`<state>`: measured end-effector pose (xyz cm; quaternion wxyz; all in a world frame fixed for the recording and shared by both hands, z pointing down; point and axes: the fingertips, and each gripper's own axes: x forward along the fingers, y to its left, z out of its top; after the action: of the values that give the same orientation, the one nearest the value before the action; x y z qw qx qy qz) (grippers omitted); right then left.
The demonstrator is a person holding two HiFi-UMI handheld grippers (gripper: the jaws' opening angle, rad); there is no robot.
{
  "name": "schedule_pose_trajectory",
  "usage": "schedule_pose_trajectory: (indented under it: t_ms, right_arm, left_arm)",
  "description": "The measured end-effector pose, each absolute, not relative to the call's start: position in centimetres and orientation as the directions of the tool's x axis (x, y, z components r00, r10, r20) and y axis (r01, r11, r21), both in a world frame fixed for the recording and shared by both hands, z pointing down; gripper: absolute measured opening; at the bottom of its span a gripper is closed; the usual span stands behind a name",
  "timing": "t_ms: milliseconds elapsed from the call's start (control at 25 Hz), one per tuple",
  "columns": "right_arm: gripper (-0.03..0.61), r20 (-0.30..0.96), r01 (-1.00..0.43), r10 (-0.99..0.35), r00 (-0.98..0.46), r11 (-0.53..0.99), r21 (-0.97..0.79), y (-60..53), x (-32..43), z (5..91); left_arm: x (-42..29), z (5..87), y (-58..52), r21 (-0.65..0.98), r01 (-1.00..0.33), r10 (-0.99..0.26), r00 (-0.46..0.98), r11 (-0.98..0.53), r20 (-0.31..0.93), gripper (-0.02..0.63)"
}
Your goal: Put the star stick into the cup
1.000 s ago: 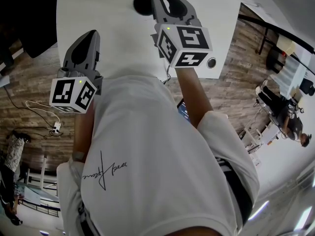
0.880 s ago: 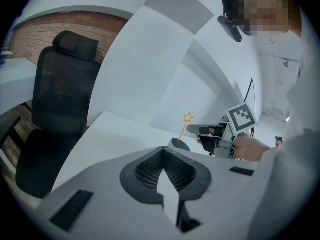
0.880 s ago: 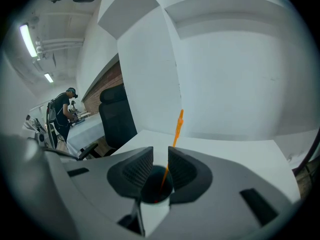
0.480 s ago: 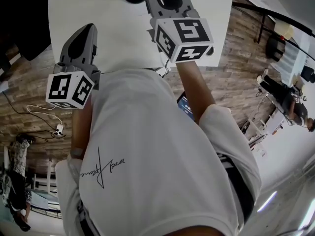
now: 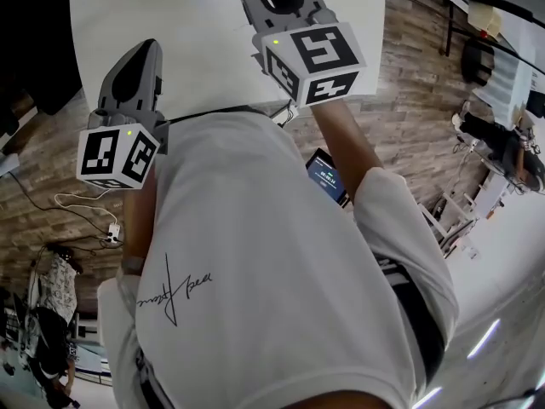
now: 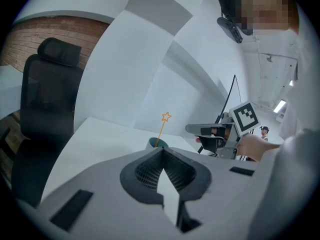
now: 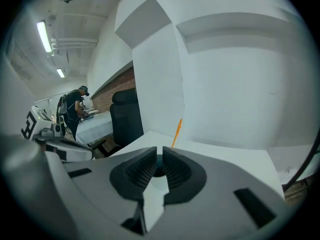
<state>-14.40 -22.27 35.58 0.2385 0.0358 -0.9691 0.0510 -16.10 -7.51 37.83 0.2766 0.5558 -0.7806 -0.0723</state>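
The stick [image 6: 162,130] stands already in the cup [image 6: 156,143], leaning a little, with its star on top. The cup is on the worktop [image 6: 90,139], just beyond the tips of the left hand-held gripper [image 6: 161,150] and to the left of the right hand-held gripper [image 7: 156,151].

The left one has its jaws pressed together at the tips and nothing is between them. The right one has its jaws almost together, with only a thin slit, and it also pinches nothing. In its own view the orange stick rises just past its tips, apart from them.

I judge that the placing itself is done and the step in hand is the end of the task: both hand-held grippers are free of the stick and hover near the front edge of the worktop. The next move, if any, calls only for keeping them clear of the cup. A touch on the tall thin stick could tip it out or knock the cup over.
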Motion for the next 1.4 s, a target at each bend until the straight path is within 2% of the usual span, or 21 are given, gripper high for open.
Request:
schedule_pose_trajectory:
  t_ms: [440, 920, 1400]
  right_arm:
    - [0.023, 0.435, -0.089, -0.042, -0.9, 0.992, -0.09, -19.2, -10.1, 34.3]
    - [0.014, 0.397, -0.152, -0.097, -0.912, 0.982, -0.108, -20.6, -5.6, 32.6]
    - [0.009, 0.359, -0.167, -0.126, -0.925, 0.982, -0.085, -20.7, -1.2, 31.4]
  left_arm:
    - [-13.1, 35.9, -6.0, 0.383, -0.861, -0.925, -0.222, 0.335, 0.31, 0.008]
    - [-11.3, 33.3, -5.7, 0.377, -0.866, -0.938, -0.256, 0.33, 0.235, 0.008]
    - [-9.6, 33.2, -5.7, 0.357, -0.871, -0.936, -0.267, 0.337, 0.231, 0.008]
